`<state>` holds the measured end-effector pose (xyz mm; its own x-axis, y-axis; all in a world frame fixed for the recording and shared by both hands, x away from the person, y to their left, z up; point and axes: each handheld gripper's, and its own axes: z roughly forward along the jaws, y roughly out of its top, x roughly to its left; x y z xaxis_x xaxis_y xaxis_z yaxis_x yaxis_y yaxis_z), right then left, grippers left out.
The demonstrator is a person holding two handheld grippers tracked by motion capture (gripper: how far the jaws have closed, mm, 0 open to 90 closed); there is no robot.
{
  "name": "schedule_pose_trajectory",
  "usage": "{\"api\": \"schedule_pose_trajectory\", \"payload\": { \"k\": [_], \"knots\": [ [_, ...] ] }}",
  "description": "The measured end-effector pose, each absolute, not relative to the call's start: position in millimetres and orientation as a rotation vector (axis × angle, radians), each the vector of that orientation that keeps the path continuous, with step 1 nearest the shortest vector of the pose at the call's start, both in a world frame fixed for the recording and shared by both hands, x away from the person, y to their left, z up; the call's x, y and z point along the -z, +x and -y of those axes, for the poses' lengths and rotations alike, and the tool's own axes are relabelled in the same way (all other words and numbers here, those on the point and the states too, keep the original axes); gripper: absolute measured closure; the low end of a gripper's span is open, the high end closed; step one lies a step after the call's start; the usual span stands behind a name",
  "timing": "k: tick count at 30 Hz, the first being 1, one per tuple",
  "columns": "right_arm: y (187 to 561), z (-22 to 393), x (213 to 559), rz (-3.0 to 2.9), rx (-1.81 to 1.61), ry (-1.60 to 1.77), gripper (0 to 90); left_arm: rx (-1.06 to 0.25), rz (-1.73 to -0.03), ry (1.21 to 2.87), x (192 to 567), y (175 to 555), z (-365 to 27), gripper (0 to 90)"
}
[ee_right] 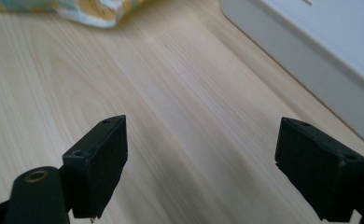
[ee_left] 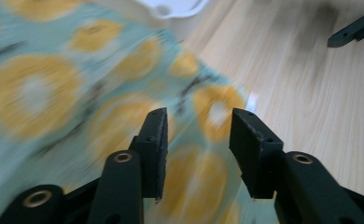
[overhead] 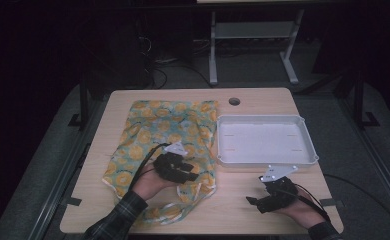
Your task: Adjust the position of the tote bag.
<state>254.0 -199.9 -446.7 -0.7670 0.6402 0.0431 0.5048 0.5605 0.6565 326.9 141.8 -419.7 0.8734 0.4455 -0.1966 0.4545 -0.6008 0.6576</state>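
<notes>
Two grippers working over a light wooden table [overhead: 263, 100], each doing a different job. Hovering over the near right part of a patterned garment [overhead: 163, 135], pale green with orange-slice prints, and spread flat across the left half of the tabletop, probably so edges and corners are easy to reach. Left gripper [ee_left: 198, 135] standing with jaws partly apart, nothing pinched between the pads, cloth lying beneath and past them rather than gripped; looking like a release or a fresh approach, though blur in the left gripper view is making the exact gap to the fabric hard to judge. Pointing toward the garment's right hem, just beside bare wood, perhaps for a fold toward the middle.

Right gripper [ee_right: 201, 163] resting low over empty wood near the front right, jaws standing wide apart and holding nothing, seemingly waiting out of the way. Sitting just beyond it, a white tray [overhead: 310, 150], empty, close beside the garment's right edge, likely placed there as the spot for the folded cloth
</notes>
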Motion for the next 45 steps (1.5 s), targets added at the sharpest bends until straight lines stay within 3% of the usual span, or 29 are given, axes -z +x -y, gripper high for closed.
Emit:
{"api": "schedule_pose_trajectory", "payload": {
  "k": [10, 19, 25, 26, 27, 28, 30, 31, 32, 33, 35, 45],
  "knots": [
    [270, 162, 437, -2.596, -1.09, 0.895, 21.7, -0.125, -0.784, 2.26, 413, 304, -226, 49.0],
    [296, 116, 439, -2.69, -1.115, 0.86, 39.2, -0.195, -0.973, 2.205, 422, 278, -283, 46.6],
    [304, 106, 453, -2.766, -1.056, 0.875, 45.4, -0.214, -1.028, 2.179, 425, 267, -298, 46.5],
    [306, 105, 454, -2.788, -1.071, 0.893, 51.9, -0.213, -1.034, 2.177, 426, 266, -299, 46.4],
    [306, 105, 454, -2.788, -1.071, 0.893, 51.9, -0.213, -1.035, 2.179, 426, 266, -300, 46.4],
    [307, 103, 454, -2.799, -1.065, 0.904, 59.4, -0.216, -1.035, 2.179, 426, 266, -300, 46.5],
    [307, 102, 455, -2.805, -1.061, 0.9, 62.6, -0.219, -1.028, 2.182, 426, 266, -299, 46.5],
    [309, 101, 455, -2.813, -1.06, 0.898, 67.2, -0.222, -1.028, 2.185, 426, 266, -299, 46.4],
    [311, 98, 457, -2.832, -1.048, 0.894, 78.0, -0.224, -1.027, 2.19, 426, 266, -298, 46.4],
    [311, 98, 457, -2.832, -1.048, 0.894, 78.0, -0.224, -1.027, 2.19, 426, 266, -298, 46.4],
    [314, 95, 458, -2.844, -1.032, 0.869, 89.1, -0.226, -1.025, 2.189, 426, 266, -298, 46.4],
    [318, 111, 452, -2.799, -0.969, 0.845, 90.0, -0.24, -1.013, 2.19, 423, 267, -300, 46.3]
  ]
}}
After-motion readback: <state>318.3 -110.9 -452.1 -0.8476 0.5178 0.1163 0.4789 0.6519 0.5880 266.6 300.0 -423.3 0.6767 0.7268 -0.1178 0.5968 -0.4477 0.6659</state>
